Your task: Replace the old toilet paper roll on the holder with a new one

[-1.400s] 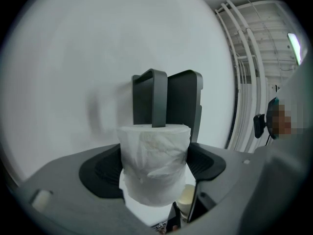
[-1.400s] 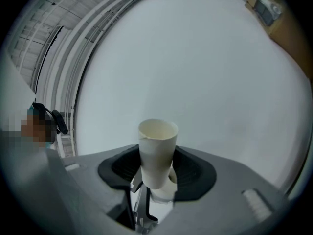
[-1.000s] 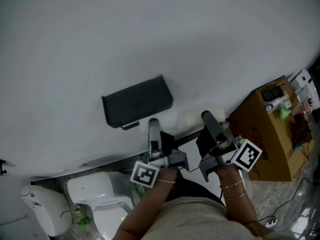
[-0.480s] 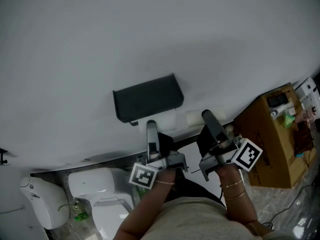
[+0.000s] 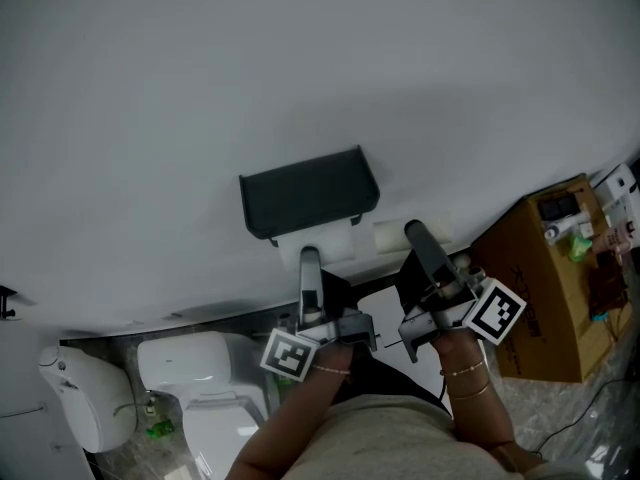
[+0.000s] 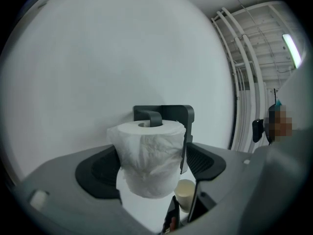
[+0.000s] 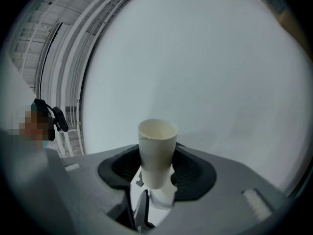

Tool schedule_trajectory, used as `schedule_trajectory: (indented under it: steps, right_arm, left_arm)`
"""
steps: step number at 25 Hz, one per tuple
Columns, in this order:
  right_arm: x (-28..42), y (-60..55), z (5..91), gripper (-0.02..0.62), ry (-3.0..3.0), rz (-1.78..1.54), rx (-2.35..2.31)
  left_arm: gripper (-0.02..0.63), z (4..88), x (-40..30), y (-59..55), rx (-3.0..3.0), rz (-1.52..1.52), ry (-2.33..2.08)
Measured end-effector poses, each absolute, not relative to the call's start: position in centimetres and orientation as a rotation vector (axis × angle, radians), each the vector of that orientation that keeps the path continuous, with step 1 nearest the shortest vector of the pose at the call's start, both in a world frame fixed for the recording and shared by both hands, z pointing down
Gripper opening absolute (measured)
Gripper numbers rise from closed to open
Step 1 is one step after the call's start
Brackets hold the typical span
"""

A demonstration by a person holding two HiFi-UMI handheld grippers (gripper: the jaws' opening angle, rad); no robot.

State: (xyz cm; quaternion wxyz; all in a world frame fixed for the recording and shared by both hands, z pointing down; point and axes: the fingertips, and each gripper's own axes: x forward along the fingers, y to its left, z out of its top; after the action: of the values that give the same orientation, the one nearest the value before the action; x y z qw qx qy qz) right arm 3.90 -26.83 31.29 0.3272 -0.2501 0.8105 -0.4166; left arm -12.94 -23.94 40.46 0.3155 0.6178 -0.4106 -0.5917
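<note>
1. Left gripper (image 6: 150,169): the jaws stand wide with both pads bearing on the sides of the new roll (image 6: 149,153). The roll is held. Its paper is crumpled and pinched in towards the lower end.
2. Roll position: it sits right at the dark holder (image 6: 168,114) on the white wall (image 5: 300,58). In the left gripper view the holder's arm curves over the roll's top end to the mouth of its hole. Whether the arm has gone into the hole cannot be told.
3. In the head view the roll shows just under the holder, with the left gripper directly below it.
4. Right gripper (image 7: 157,173): the jaws stand partly apart and clamped on the old core (image 7: 157,151), a bare cream cardboard tube. The tube stands upright between the pads, its open end well clear above them.
5. Core position: in the head view it is just right of the roll and beside the holder's lower right corner, apart from the holder.
6. Surroundings: a toilet (image 5: 195,388) at lower left and a cardboard box (image 5: 540,268) at right, both well apart from the holder.
</note>
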Motion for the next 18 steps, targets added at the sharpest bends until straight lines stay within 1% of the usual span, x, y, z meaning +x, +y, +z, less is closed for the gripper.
schedule_trajectory:
  steps: [12, 18]
  right_arm:
    - [2.6, -26.1, 30.6, 0.202, 2.158, -1.064, -0.646]
    - [1.8, -25.5, 30.4, 0.202, 2.171, -1.056, -0.636]
  left_arm:
    - [0.408, 37.4, -11.6, -22.9, 1.643, -1.441, -1.092]
    - [0.408, 37.4, -11.4, -21.8, 1.697, -1.393, -1.096]
